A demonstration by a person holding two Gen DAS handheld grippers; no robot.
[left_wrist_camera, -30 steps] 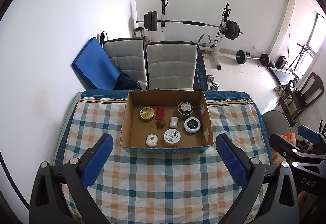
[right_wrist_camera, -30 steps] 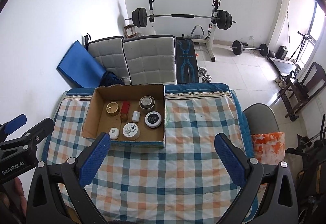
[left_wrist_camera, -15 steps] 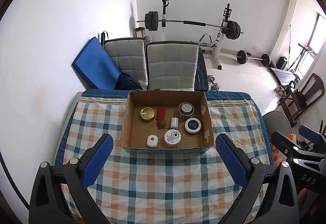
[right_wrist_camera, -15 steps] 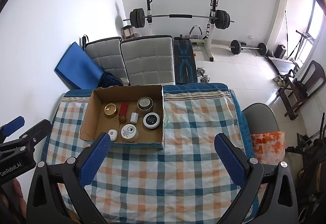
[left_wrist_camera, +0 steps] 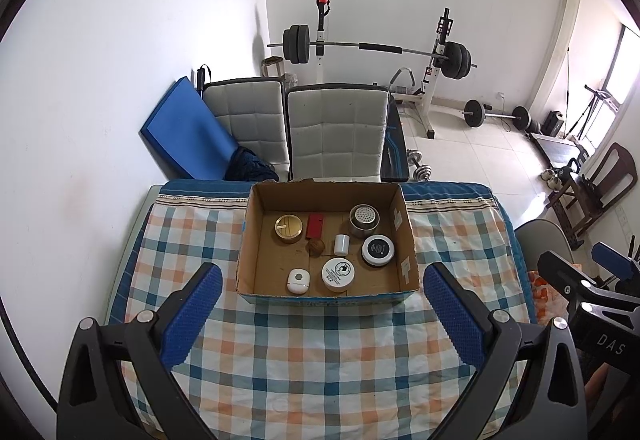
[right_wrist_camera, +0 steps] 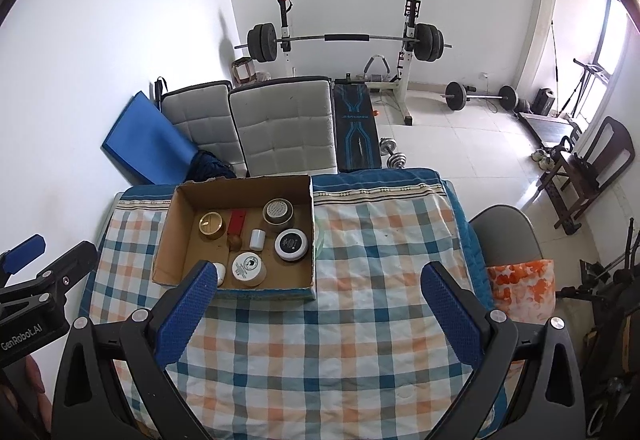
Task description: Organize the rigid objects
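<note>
So both grippers are up above the near side of the worktop, which has a blue, orange and white checked cloth over it, and neither one has anything in it. The left gripper has its blue-padded fingers spread wide, and the right gripper is spread just as wide, hanging over bare cloth to the right of the box. The cardboard box sits open at the far middle of the worktop and all the small rigid stuff is inside it: a gold round tin at the back left, a red flat piece just beside it, a metal tin with a perforated top at the back right, a small white cylinder standing upright in the middle, and a little brown round thing near it that I can't make out. Toward the front there's a black-lidded jar on the right, a white-lidded jar with a printed label, and a small white rounded gadget at the front left. In the right wrist view that gadget is partly hidden behind the gripper's left finger. Behind the worktop are two grey padded chairs, a blue mat leaning on the wall, and a barbell rack further back.
</note>
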